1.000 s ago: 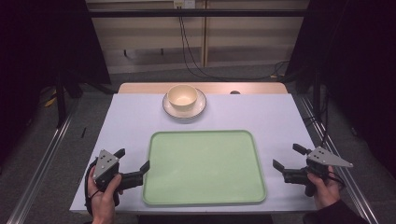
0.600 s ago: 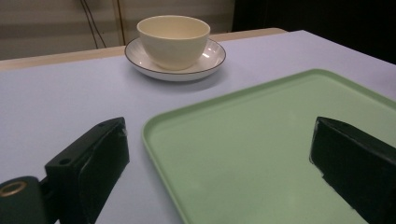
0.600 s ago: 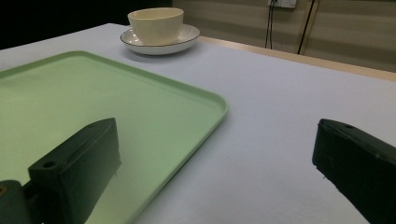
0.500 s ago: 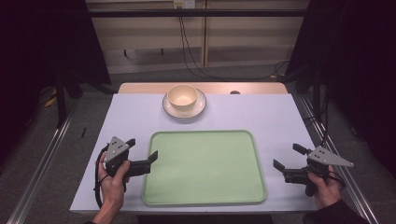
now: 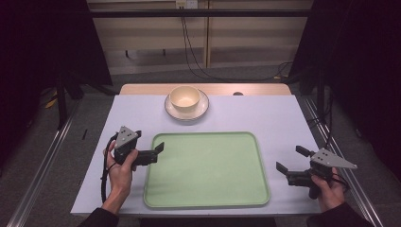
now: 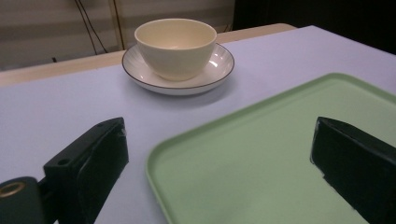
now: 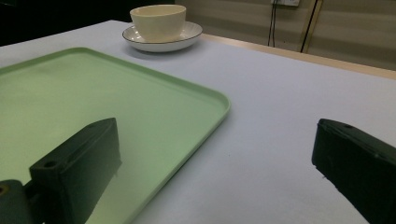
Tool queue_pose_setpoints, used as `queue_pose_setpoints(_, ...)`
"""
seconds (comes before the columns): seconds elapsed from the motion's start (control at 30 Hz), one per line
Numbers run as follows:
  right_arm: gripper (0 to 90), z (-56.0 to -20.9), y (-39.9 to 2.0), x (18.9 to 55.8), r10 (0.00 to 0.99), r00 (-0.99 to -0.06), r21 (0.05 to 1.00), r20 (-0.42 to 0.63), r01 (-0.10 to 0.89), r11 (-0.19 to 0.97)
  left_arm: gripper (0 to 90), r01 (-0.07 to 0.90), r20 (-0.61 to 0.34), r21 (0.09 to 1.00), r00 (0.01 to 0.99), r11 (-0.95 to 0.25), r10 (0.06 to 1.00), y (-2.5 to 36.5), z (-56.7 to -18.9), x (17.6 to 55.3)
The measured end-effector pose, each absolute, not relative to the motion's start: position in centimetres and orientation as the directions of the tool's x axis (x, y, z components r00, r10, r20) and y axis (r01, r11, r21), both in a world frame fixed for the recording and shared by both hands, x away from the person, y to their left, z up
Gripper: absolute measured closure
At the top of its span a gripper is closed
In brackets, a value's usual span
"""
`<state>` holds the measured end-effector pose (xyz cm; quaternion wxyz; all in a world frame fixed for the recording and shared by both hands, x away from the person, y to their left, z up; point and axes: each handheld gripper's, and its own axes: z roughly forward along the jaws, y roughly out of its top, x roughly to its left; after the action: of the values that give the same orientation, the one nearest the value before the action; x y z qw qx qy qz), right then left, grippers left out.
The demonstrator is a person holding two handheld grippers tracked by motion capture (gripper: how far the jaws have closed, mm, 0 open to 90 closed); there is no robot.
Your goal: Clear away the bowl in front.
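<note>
Left tongs are spread wide over the near-left corner of the tray, a pale green, empty, round-cornered rectangle mid-worktop. Right tongs, also spread, are right of the tray.

Seen from above the person's edge, the high view looks forward and down across the whole table. The left gripper view sits low over the green tray, near its corner, facing the cream bowl on its saucer. The right gripper view looks low across the tray's other side at that same bowl, farther off.
</note>
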<state>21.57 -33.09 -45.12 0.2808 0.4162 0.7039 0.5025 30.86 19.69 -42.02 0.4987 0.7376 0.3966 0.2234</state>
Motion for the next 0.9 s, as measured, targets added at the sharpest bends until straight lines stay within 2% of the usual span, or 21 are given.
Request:
queue_pose_setpoints(0.17, 0.6, -45.1, -33.1, 21.6, 0.871, -0.491, 0.941, 0.026, 0.305, 0.144, 4.4, 0.382, -0.099, 0.906, 0.606, -0.18, 0.789, 19.1, -41.3, 32.2)
queue_pose_setpoints(0.27, 0.6, -45.1, -33.1, 21.6, 0.869, -0.495, 0.941, 0.025, 0.305, 0.146, 4.6, 0.406, -0.096, 0.887, 0.627, -0.219, 0.773, 18.7, -41.0, 33.5)
queue_pose_setpoints(0.47, 0.6, -45.1, -33.2, 21.6, 0.87, -0.493, 0.943, 0.032, 0.303, 0.137, 5.2, 0.379, -0.062, 0.896, 0.62, -0.229, 0.782, 18.3, -40.6, 35.5)
queue_pose_setpoints(0.57, 0.6, -45.1, -33.2, 21.6, 0.869, -0.493, 0.944, 0.032, 0.301, 0.136, 4.7, 0.346, -0.011, 0.902, 0.616, -0.259, 0.788, 18.2, -40.0, 36.7)
queue_pose_setpoints(0.6, 0.7, -45.1, -33.2, 21.6, 0.868, -0.495, 0.943, 0.033, 0.304, 0.137, 5.1, 0.368, -0.064, 0.903, 0.624, -0.222, 0.779, 18.1, -39.6, 37.6)
queue_pose_setpoints(0.67, 0.7, -45.2, -33.2, 21.6, 0.867, -0.497, 0.943, 0.025, 0.3, 0.145, 4.5, 0.356, -0.036, 0.902, 0.625, -0.243, 0.78, 17.8, -39.3, 38.2)
queue_pose_setpoints(0.9, 0.6, -45.1, -33.2, 21.6, 0.869, -0.493, 0.943, 0.031, 0.303, 0.138, 4.9, 0.346, -0.035, 0.907, 0.628, -0.238, 0.777, 17.2, -39.2, 39.9)
